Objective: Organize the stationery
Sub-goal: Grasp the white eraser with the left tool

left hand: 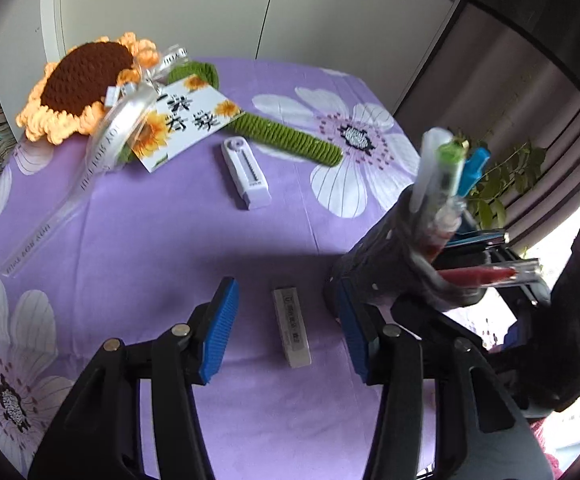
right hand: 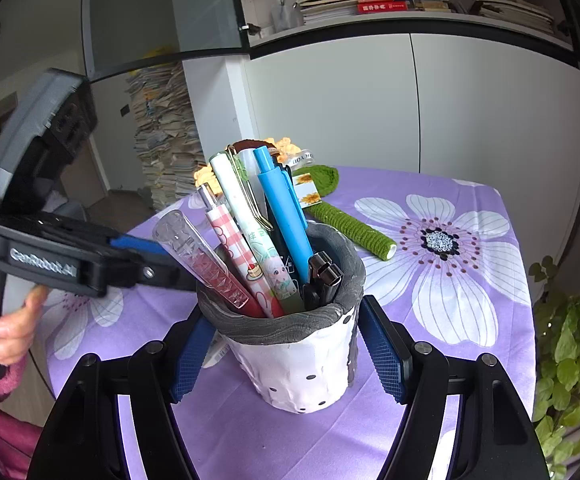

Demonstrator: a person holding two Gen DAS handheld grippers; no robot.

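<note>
Two grippers: left gripper [left hand: 286, 330] over the cloth, right gripper [right hand: 286, 356] at the cup.
Left jaws: open, nothing pressed; eraser [left hand: 291, 326] lying between the pads, touching neither.
Right jaws: clamped on cup [right hand: 302, 364], one pad on each flank.
Eraser place: flat on purple cloth [left hand: 150, 240], at 6 o'clock in the left view, long axis running roughly 12 to 6, slightly skewed toward 5.
Cup place: at 3 o'clock of the eraser, near it; leaning in the left view, upright in the right view; packed with pens [right hand: 258, 236].
Other loose items: white cutter [left hand: 246, 174] at 12 o'clock of the eraser, well apart; clear ruler [left hand: 66, 208] at 10 o'clock; crochet sunflower [left hand: 86, 84] and card [left hand: 182, 124] beyond, likely decoration.
Step in hand, as judged: picking up the eraser for the cup.
Doing it well: centre the pads on the eraser's long sides; twist slightly to match its skew; lower until pad tips nearly meet the cloth; close gently, avoiding a pinch of fabric.
Clearance: right-hand pad close to the cup base; keep off it while closing.
Drop-in, as judged: little free room among pens; aim for the gap at the rim nearest the right camera, end first.
Right gripper's job: hold the cup steady.
</note>
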